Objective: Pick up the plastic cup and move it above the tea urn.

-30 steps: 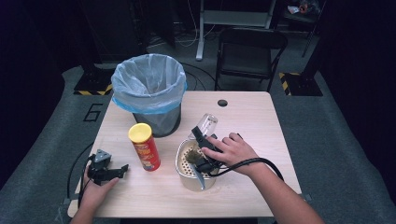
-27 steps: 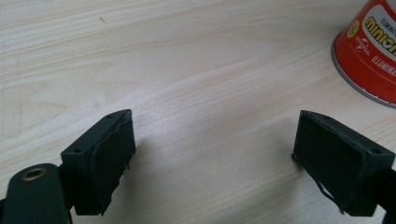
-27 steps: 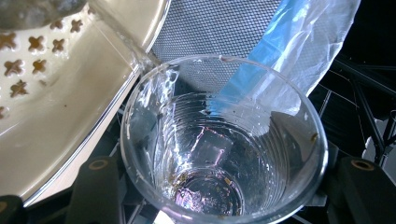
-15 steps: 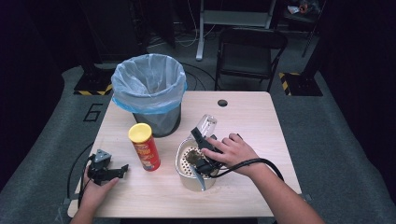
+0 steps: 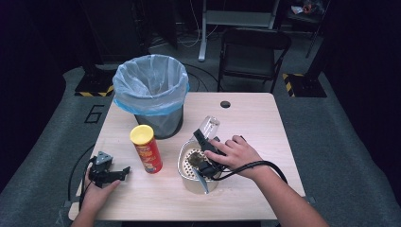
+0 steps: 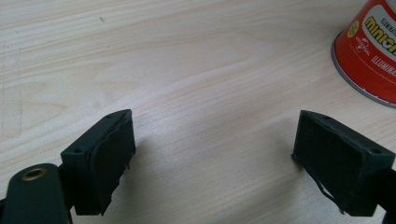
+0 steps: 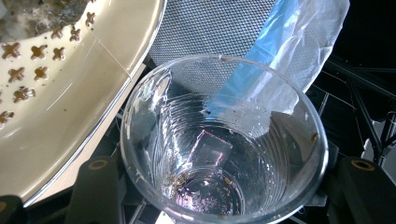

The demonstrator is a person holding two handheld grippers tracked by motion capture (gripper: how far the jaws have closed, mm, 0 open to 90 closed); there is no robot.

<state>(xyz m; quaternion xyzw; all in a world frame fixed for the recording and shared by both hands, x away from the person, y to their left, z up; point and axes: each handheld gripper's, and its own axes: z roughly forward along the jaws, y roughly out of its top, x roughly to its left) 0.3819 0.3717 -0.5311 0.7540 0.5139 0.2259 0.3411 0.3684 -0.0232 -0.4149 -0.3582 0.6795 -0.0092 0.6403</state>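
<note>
The clear plastic cup [image 7: 223,140] sits clamped between the jaws of the right hand-held gripper [image 5: 206,142], tipped over so its mouth hangs beside the cream perforated strainer bowl [image 5: 198,177]. In the right gripper view its ribbed wall and a few brown crumbs at the bottom are visible; otherwise it looks empty. Such a cup is likely very light, thin and springy, so a hard squeeze would buckle or crack it, and its smooth wall may slip. The best hold is probably across the ribbed middle, as here, with the jaws about half closed on either side of the wall.

The strainer bowl stands on the bench [image 5: 255,123] just under the cup, with dark residue inside. Behind it is a mesh waste bin [image 5: 151,94] lined with a blue bag, near enough for emptying. A red crisps can [image 5: 146,149] with a yellow lid stands upright between the strainer bowl and the left hand-held gripper [image 6: 212,154], which rests low on the bench with its jaws wide apart and nothing between them.
</note>
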